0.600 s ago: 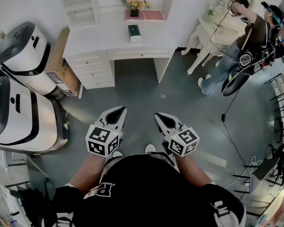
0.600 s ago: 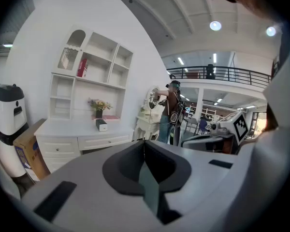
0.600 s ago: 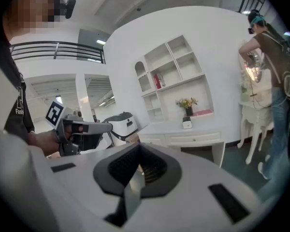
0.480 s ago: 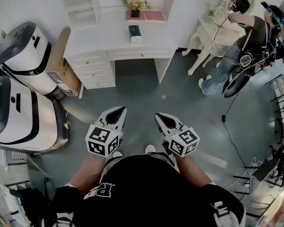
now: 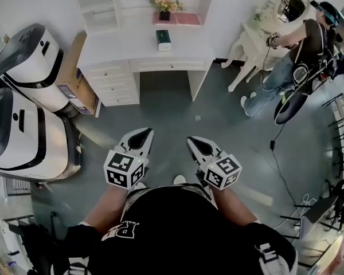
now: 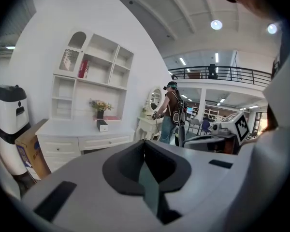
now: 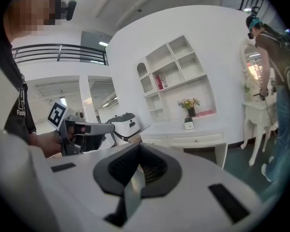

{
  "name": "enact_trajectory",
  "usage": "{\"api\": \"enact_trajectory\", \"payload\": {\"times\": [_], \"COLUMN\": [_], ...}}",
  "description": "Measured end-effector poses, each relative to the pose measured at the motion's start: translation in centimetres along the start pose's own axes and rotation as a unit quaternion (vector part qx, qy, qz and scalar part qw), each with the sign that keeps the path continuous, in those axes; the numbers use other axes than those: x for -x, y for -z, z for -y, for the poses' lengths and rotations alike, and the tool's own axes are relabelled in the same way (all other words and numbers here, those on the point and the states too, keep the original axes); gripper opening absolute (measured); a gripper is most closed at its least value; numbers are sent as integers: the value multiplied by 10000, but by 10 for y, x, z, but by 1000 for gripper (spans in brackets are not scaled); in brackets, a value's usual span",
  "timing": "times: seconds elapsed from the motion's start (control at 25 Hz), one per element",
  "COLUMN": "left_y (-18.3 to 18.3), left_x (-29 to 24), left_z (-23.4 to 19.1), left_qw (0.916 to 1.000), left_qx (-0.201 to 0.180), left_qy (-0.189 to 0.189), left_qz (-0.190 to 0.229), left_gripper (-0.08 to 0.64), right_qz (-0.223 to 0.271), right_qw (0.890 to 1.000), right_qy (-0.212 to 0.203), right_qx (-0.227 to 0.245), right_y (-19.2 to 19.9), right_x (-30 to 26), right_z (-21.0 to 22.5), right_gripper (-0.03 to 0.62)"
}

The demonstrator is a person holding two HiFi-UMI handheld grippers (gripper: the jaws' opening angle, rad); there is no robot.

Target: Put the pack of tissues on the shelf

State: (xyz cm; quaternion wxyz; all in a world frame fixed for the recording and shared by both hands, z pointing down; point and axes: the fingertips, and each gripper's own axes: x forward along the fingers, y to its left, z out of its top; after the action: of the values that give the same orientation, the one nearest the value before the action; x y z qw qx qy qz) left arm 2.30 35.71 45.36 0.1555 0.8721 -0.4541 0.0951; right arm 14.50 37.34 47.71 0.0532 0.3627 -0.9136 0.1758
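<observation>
White desk (image 5: pixel 120 47), upper centre, holds the tissue pack (image 5: pixel 163 39); my left gripper (image 5: pixel 142 133) and right gripper (image 5: pixel 194 141) stay clenched empty, no closer.

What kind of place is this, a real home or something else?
Probably a mock room staged in a large hall, not a home: a white desk with shelves and a dressing table stand together, while a railed balcony shows beyond.

White desk (image 5: pixel 120 51), dark green tissue pack (image 5: pixel 164 39), grey floor (image 5: pixel 229 130)
</observation>
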Motion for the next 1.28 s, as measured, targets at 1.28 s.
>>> {"api": "enact_trajectory", "payload": {"times": [1.28], "left_y": [4], "left_x": [-62], "left_z": [77], "left_qw": [9987], "left_qx": [218], "left_qy": [-460], "left_qz": [1], "left_gripper": [14], "right_qz": [5], "right_qw": [9986], "right_qy": [-483], "right_qx": [216], "right_y": [-7], "right_x": [55], "right_z": [78], "right_gripper": [9]}}
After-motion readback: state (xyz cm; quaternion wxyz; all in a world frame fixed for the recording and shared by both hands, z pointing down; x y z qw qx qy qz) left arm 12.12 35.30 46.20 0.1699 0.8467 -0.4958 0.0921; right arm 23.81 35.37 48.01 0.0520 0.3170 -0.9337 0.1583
